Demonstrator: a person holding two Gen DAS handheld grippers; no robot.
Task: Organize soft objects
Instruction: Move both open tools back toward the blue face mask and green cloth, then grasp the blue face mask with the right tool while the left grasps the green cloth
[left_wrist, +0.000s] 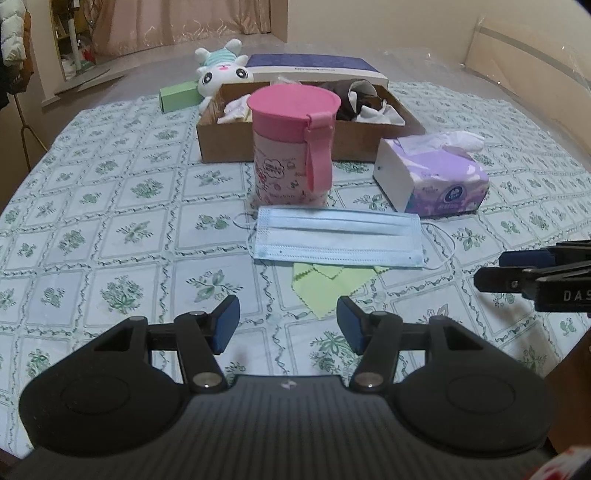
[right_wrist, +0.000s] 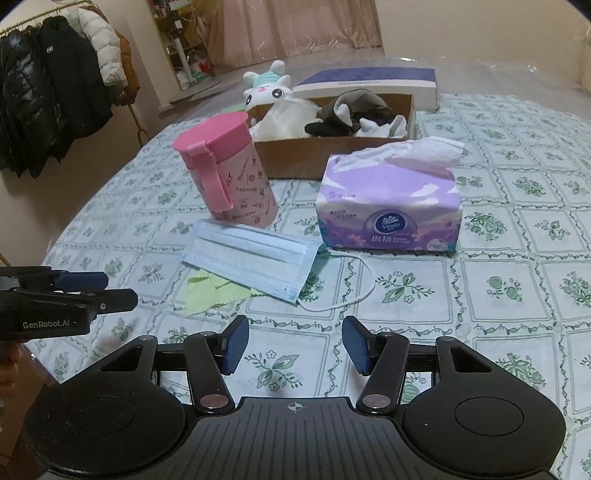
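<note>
Blue and flat, the face mask (left_wrist: 338, 240) lies on the flowery tablecloth (left_wrist: 110, 229), partly on top of a yellow-green cloth (left_wrist: 325, 286); a pink cup (left_wrist: 291, 147) stands at its 12 o'clock, just beside it; a purple tissue pack (left_wrist: 430, 177) sits at its 2 o'clock; the brown box (left_wrist: 236, 142) of soft things is behind the cup; the left gripper (left_wrist: 288, 323) and right gripper (right_wrist: 295, 345) hang over the cloth, fingers apart, holding nothing.

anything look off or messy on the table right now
Nothing is spilled or damaged. The blue face mask lies skewed across the yellow-green cloth, one ear loop trailing toward the tissue pack. The clothes in the cardboard box are bunched, not folded.
</note>
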